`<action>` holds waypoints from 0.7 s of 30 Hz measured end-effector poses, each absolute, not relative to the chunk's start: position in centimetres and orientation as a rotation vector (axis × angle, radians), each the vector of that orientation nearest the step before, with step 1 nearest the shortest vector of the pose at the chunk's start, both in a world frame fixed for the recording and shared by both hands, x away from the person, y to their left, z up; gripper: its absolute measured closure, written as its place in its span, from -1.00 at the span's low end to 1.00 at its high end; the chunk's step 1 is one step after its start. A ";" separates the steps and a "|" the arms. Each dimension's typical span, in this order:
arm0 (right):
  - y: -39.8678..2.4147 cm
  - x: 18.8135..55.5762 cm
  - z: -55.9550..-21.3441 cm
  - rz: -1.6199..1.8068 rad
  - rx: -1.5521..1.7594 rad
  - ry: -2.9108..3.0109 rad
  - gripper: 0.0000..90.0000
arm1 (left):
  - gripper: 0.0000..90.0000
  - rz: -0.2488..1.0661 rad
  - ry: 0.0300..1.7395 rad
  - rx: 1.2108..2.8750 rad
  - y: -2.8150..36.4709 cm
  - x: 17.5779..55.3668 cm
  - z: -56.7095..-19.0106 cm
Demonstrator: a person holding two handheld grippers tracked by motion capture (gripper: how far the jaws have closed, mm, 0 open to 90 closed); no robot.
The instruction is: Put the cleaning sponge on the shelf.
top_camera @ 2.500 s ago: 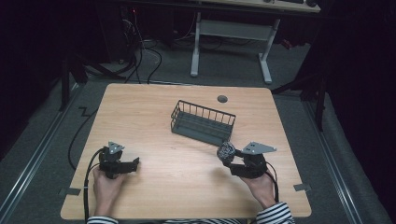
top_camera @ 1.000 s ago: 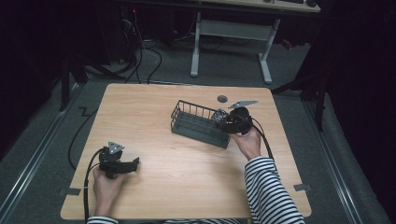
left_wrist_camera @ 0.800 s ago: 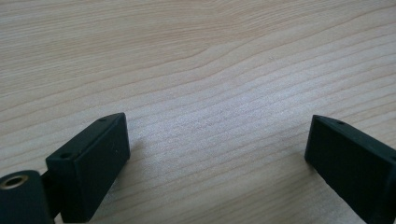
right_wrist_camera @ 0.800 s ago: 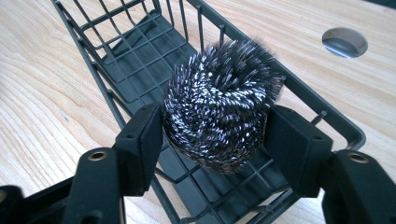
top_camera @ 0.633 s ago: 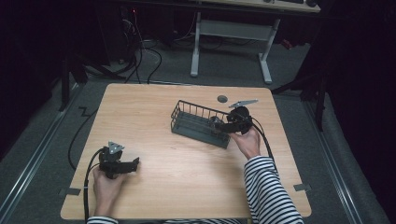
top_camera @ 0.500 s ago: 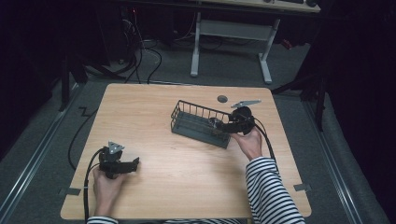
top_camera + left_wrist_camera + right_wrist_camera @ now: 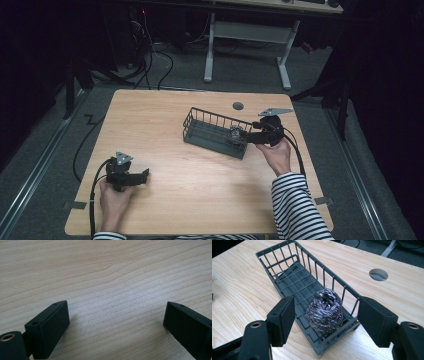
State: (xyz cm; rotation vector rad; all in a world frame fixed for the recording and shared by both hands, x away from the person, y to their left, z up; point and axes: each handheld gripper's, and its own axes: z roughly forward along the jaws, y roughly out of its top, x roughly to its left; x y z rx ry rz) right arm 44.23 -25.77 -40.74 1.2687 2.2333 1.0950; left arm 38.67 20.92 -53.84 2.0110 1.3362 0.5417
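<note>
1. You are holding the right gripper (image 7: 248,138) over the right end of the dark wire basket (image 7: 205,131), which is sitting slantwise toward the far right part of the table (image 7: 165,115).
2. Its jaws are standing wide apart, gripping nothing; in the right gripper view they are flanking the steel-wool scourer (image 7: 325,310) without touching it.
3. The scourer is lying on the basket floor at the end nearest that gripper, just beside the end wall.
4. You are resting the left gripper (image 7: 143,176) near the table's near left corner, well apart from the basket.
5. Its jaws are also standing wide apart over bare wood.
6. A round cable hole (image 7: 238,106) is showing by the far edge, just beyond the basket.
</note>
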 end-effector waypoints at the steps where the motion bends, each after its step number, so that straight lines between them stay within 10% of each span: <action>1: -26.1 43.7 -40.4 1.104 1.255 2.224 -0.31 | -0.85 0.542 1.336 2.011 20.9 38.7 -53.8; 21: -29.7 39.6 -39.6 1.166 1.275 2.136 -0.28 | -0.84 0.542 1.335 2.011 20.9 38.7 -53.8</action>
